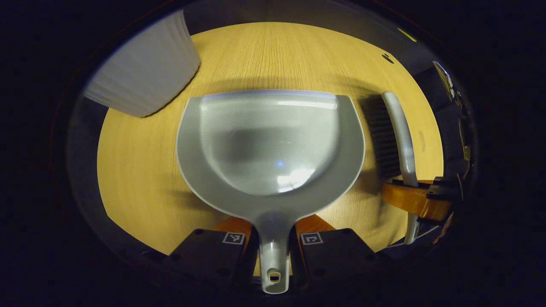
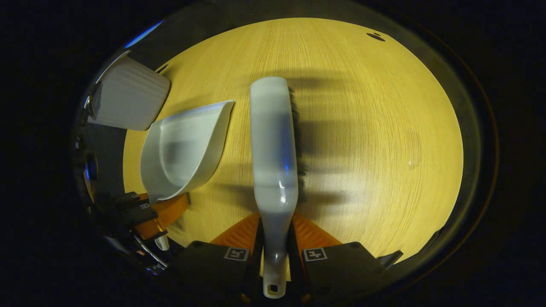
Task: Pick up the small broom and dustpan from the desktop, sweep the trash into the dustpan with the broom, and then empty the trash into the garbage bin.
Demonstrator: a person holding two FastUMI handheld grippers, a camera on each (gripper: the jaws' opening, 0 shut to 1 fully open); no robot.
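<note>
Upper left of the left gripper view: the ribbed white garbage bin (image 1: 145, 72) stands on the bench (image 1: 140, 179). Centre: the dustpan (image 1: 268, 145), empty, its handle clamped between the fingers of the left gripper (image 1: 273, 251) at bottom centre. Judged light, rigid, glossy plastic, likely to twist in a loose hold; the handle neck is the correct grasp point. In the right gripper view, the small broom (image 2: 273, 140) runs up the centre, handle clamped by the right gripper (image 2: 275, 256). Stiff spine, soft bristles. No trash discernible.
</note>
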